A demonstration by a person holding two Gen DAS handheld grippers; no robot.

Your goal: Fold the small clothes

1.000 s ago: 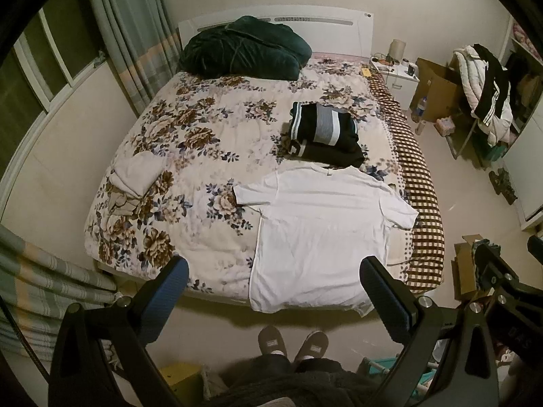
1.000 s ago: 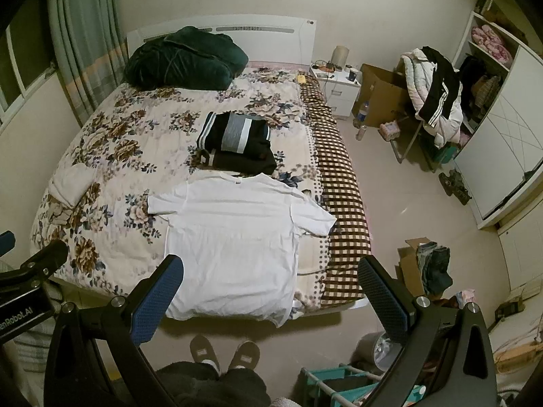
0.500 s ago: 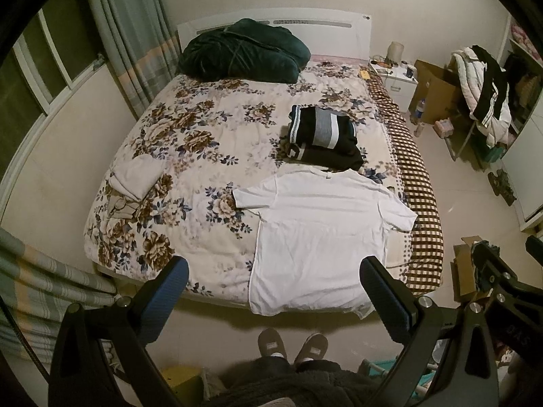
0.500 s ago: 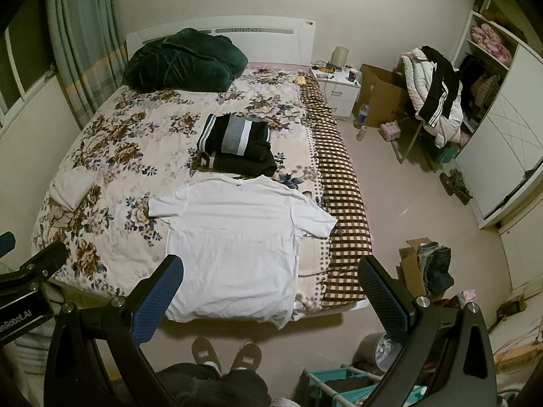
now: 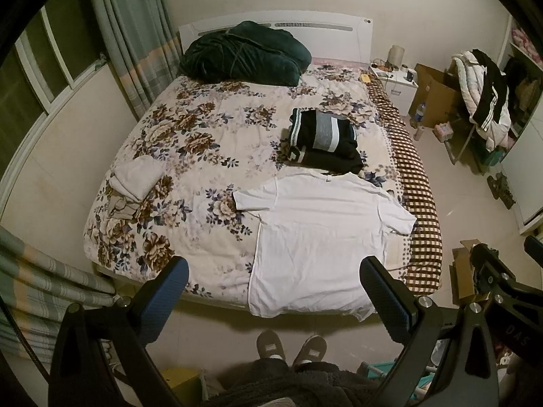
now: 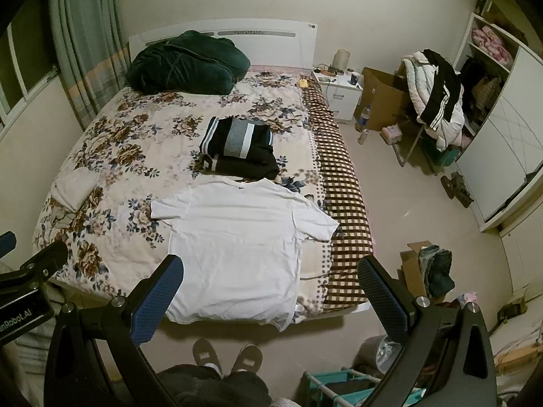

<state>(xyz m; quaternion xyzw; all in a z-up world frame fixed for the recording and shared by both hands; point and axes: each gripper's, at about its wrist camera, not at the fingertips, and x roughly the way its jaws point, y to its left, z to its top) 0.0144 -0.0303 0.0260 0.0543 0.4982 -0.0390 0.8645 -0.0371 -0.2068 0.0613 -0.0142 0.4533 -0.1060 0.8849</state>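
With both the left gripper (image 5: 273,286) and right gripper (image 6: 269,285) held high, fingers spread wide and grasping nothing, the white T-shirt (image 5: 325,234) lies flat at the foot of the bed (image 5: 190,156), its hem overhanging that edge, so a careless tug could slide it off.

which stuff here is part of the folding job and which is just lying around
For the job: white t-shirt spread flat on the bed; folded dark clothes; both grippers, open and empty.

Lying about: green blanket, jackets on chair, cardboard box, nightstand.
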